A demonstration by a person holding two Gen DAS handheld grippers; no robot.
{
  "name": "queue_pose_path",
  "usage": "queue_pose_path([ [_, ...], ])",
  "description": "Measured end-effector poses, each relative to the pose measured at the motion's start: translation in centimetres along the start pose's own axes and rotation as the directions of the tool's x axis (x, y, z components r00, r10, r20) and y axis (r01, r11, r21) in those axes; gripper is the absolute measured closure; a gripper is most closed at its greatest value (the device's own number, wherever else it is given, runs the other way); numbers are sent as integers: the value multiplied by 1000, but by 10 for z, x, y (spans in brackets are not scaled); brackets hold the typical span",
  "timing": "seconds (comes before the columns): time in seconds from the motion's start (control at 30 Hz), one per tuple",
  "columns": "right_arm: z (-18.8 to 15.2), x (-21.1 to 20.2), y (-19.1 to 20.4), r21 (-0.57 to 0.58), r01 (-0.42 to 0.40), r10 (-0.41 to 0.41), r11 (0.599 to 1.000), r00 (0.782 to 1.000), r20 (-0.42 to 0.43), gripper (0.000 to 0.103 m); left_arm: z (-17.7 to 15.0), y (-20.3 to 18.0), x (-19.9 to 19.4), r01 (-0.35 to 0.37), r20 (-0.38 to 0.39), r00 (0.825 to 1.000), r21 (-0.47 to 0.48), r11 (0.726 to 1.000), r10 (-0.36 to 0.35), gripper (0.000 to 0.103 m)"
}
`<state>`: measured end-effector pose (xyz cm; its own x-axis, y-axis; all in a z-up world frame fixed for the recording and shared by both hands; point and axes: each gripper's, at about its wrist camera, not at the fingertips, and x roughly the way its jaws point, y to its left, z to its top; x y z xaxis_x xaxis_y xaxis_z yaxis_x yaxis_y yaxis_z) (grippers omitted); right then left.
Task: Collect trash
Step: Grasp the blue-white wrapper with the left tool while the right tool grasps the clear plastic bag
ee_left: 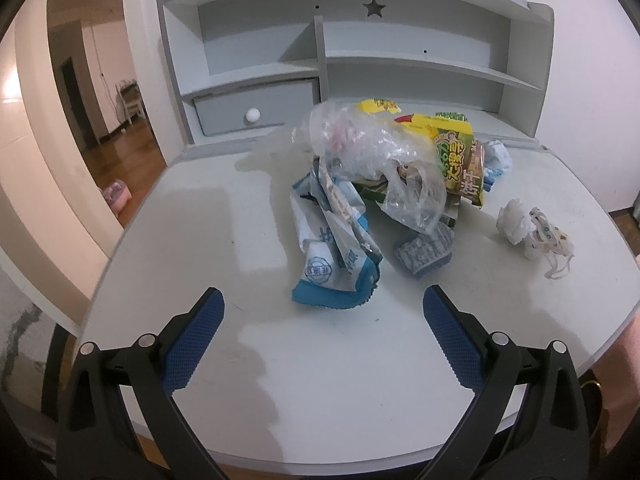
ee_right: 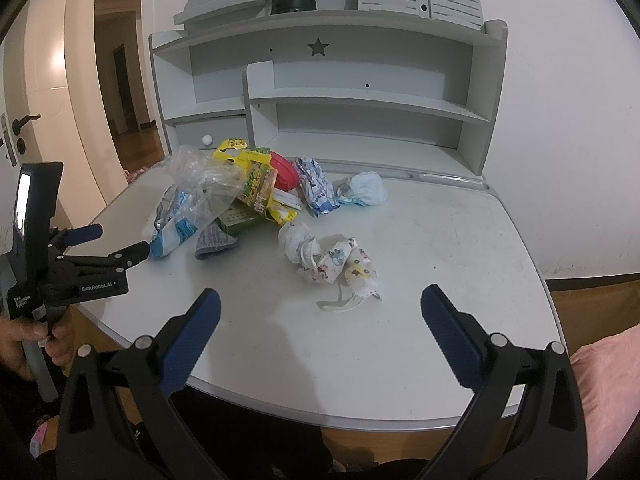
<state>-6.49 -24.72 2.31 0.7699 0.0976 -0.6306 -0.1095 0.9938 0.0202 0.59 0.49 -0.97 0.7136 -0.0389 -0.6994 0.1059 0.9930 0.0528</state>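
Nothing looks collected yet: all the trash I can see lies on the pale grey desk top (ee_right: 440,260), and I see no bin or bag to take it. My left gripper (ee_left: 322,320) hangs spread and empty just short of the crumpled blue-and-white foil wrapper (ee_left: 332,256), beside the clear plastic bag (ee_left: 372,152) and the yellow-green snack packet (ee_left: 460,160). My right gripper (ee_right: 320,316) is spread and empty too, near the patterned face masks (ee_right: 344,268). Every piece remains to pick up
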Motion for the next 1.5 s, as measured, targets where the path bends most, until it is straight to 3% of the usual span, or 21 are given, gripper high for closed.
queue_pose_path([
  [0.33,-3,14,-5,10,-44,44,999,998,-33,6,27,12,42,55,-91,994,-59,997,-60,6],
  [0.43,4,21,3,18,-130,130,991,991,-33,6,35,15,57,69,-97,993,-56,996,-74,7],
  [0.53,23,32,19,9,-190,191,982,981,-35,6,37,21,70,80,-119,989,-43,996,-84,26],
  [0.6,42,46,37,-20,-235,234,972,971,-42,6,35,25,76,145,-144,978,-45,988,-150,57],
  [0.7,74,72,66,-76,-291,287,954,956,-54,14,29,36,72,193,-126,973,-26,981,-195,65],
  [0.83,104,119,116,-150,-316,299,937,946,-124,21,20,62,66,213,-129,967,-51,976,-218,67],
  [1.0,114,161,166,-211,-352,309,912,927,-213,24,13,86,63,238,-131,960,-79,968,-246,68],
  [1.1,113,175,186,-251,-348,292,903,927,-236,24,12,91,62,249,-129,958,-78,965,-258,68],
  [1.17,111,179,198,-279,-361,292,890,920,-260,30,10,95,62,254,-129,956,-83,964,-263,68],
  [1.2,108,179,202,-296,-354,278,887,922,-269,39,10,96,61,254,-128,956,-87,963,-264,68],
  [1.27,104,177,208,-301,-383,294,873,908,-299,67,10,98,61,255,-129,956,-87,963,-265,68],
  [1.37,109,152,201,-305,-381,316,873,918,-241,73,17,99,56,262,-119,955,-97,960,-272,68],
  [1.5,122,86,154,-213,-374,368,903,927,-69,73,31,90,33,260,-62,963,-57,964,-263,68],
])
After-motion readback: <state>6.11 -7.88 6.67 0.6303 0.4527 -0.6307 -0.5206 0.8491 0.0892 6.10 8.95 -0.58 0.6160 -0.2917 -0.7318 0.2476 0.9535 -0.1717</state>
